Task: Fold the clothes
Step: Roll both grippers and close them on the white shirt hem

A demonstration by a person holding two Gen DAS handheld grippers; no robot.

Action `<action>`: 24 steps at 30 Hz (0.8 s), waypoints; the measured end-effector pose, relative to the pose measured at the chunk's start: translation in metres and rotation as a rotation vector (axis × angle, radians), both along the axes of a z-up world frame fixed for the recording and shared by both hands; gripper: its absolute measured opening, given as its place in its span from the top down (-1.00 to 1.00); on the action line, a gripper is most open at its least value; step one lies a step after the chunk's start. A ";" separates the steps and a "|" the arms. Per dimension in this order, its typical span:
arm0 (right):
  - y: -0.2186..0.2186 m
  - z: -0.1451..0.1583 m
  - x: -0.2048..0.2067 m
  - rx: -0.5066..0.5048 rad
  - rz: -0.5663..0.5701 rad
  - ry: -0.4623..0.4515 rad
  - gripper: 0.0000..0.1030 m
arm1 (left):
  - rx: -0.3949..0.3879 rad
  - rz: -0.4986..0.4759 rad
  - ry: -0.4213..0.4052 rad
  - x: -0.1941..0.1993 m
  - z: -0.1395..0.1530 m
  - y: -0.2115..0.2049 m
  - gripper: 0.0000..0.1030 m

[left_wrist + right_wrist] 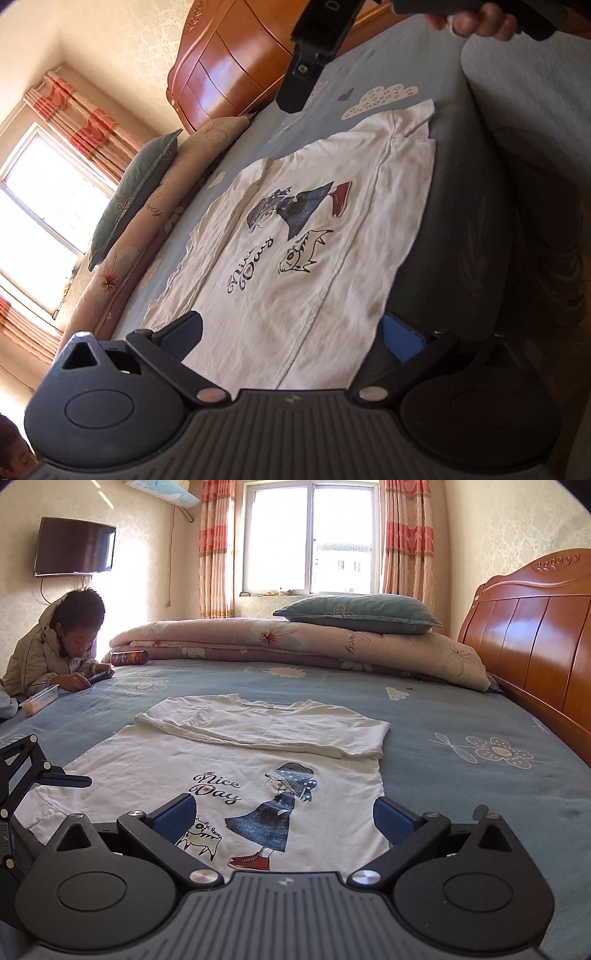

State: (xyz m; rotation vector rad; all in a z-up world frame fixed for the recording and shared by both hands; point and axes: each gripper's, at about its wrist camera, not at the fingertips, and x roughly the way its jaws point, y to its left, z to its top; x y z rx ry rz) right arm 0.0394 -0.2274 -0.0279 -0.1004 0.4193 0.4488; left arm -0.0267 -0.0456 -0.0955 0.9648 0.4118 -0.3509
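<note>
white t-shirt [229, 771] lies flat on the bed [461, 716], right under and ahead of both tools, far part folded over. right hand-held gripper [284, 818] has fingers apart, nothing between them; left hand-held gripper [291, 336] likewise spread over the shirt's edge. shirt's near hem is cut off behind the gripper bodies. beyond the right gripper: rolled quilt [295, 642], pillow [358, 613], window [312, 535], wooden headboard [528, 635]. a person [59, 646] leans on the bed's far left.
</note>
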 end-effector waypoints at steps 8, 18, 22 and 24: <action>0.009 -0.008 -0.005 -0.007 0.020 0.039 -1.00 | 0.035 0.024 -0.001 0.005 0.004 0.019 -1.00; 0.020 -0.013 -0.008 -0.042 0.054 0.055 -1.00 | 0.206 0.005 -0.065 0.009 -0.004 0.033 -1.00; 0.024 -0.012 -0.007 -0.041 0.064 0.061 -1.00 | 0.203 0.009 -0.082 0.014 -0.002 0.026 -0.99; 0.026 -0.012 -0.008 -0.042 0.072 0.060 -1.00 | 0.218 -0.013 -0.086 0.014 -0.006 0.019 -0.99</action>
